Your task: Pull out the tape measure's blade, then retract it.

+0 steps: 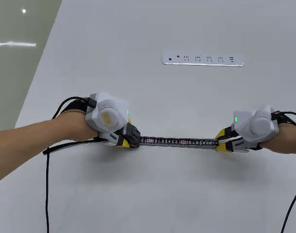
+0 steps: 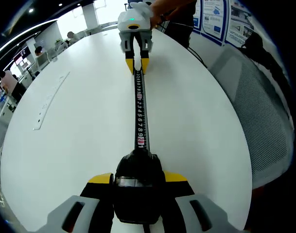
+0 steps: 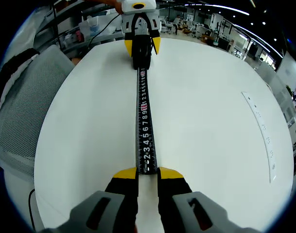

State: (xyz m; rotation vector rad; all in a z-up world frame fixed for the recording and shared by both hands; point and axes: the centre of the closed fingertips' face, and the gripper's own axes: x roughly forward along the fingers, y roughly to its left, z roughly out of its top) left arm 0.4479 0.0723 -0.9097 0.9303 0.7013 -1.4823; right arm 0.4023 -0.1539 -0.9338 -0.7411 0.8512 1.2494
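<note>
Near left: clamps tape measure case (image 2: 138,187) between fingers of left gripper (image 1: 130,137), anchoring it low over tabletop (image 1: 162,194). Near right: pinches end of blade (image 1: 179,142) in fingers of right gripper (image 1: 221,141), keeping extended length taut and straight. Retraction not yet done.

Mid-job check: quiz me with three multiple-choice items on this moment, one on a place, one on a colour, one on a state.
1. Where is the tape measure case? A in the fingers of the left gripper; B in the fingers of the right gripper; C lying loose.
2. Colour of the blade face? A yellow; B black; C white.
3. State of the blade? A fully retracted; B stretched between both grippers; C bent upward.
Key: 1A, left fingers clamp it; 2B, white numerals on black; 3B, right fingers pinch its tip.
</note>
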